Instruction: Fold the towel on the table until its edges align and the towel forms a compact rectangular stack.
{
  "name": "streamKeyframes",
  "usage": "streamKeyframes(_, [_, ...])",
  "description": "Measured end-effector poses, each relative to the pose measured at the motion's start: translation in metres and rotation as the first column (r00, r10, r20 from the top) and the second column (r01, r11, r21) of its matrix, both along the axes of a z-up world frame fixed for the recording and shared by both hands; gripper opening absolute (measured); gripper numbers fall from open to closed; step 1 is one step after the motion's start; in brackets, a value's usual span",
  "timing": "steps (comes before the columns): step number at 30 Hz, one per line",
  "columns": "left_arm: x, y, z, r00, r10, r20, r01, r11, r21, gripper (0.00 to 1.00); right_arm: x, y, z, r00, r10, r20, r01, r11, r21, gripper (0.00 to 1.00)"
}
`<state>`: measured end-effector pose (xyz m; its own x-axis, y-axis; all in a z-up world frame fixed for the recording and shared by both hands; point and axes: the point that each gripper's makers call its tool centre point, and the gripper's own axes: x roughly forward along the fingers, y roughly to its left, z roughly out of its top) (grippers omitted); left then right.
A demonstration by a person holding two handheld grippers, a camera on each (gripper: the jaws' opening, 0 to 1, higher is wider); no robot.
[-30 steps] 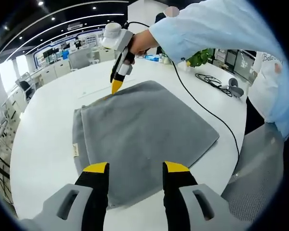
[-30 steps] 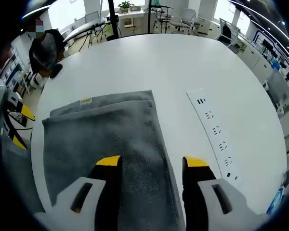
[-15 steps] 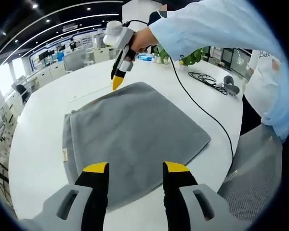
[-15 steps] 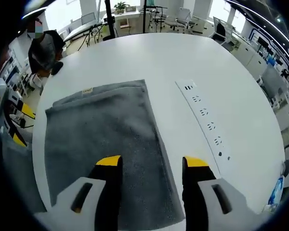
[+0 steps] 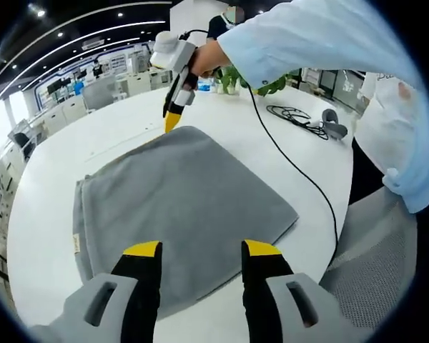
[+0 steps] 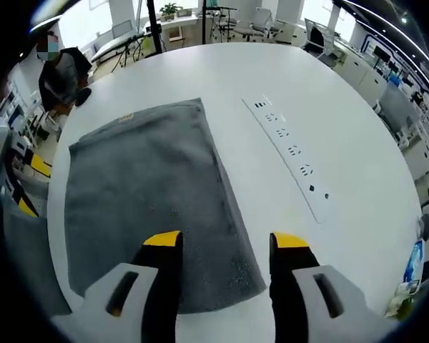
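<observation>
A grey towel [image 5: 175, 193] lies folded flat on the white round table [image 5: 50, 157], a small tan label [image 5: 76, 244] at its left edge. My left gripper [image 5: 201, 250] is open above the towel's near edge, nothing between its fingers. The right gripper, held in a hand with a light blue sleeve, comes in from the top, its yellow tips [image 5: 171, 121] close together above the towel's far corner. In the right gripper view the towel [image 6: 139, 193] spreads ahead, its label [image 6: 126, 116] at the far edge. My right gripper [image 6: 222, 241] hangs open over the towel's near right part.
A white power strip [image 6: 289, 153] is set into the table right of the towel. A black cable [image 5: 286, 153] trails across the table; coiled cables [image 5: 293, 113] and a plant [image 5: 268, 80] sit at the far side. A person [image 6: 61, 71] stands beyond the table. A bottle [image 6: 413, 261] is at the right edge.
Both grippers have drawn back and risen from the towel, so more of it and of the table shows. The towel lies as before.
</observation>
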<state>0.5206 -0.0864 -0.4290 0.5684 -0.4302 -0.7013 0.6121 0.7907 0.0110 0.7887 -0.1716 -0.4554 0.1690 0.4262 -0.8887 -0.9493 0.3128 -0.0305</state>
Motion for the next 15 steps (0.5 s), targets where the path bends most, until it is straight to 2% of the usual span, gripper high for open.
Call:
streamKeyframes(10, [-0.001, -0.026, -0.002, 0.999, -0.032, -0.006, 0.032, 0.999, -0.005, 0.47, -0.002, -0.038, 0.001, 0.999, -0.035, -0.002, 0.035, 0.999, -0.007, 0.47])
streamKeyframes(15, [-0.002, -0.038, -0.002, 0.999, -0.045, -0.008, 0.045, 0.999, -0.01, 0.47, -0.001, -0.049, 0.001, 0.999, -0.047, -0.001, 0.047, 0.999, -0.008, 0.47])
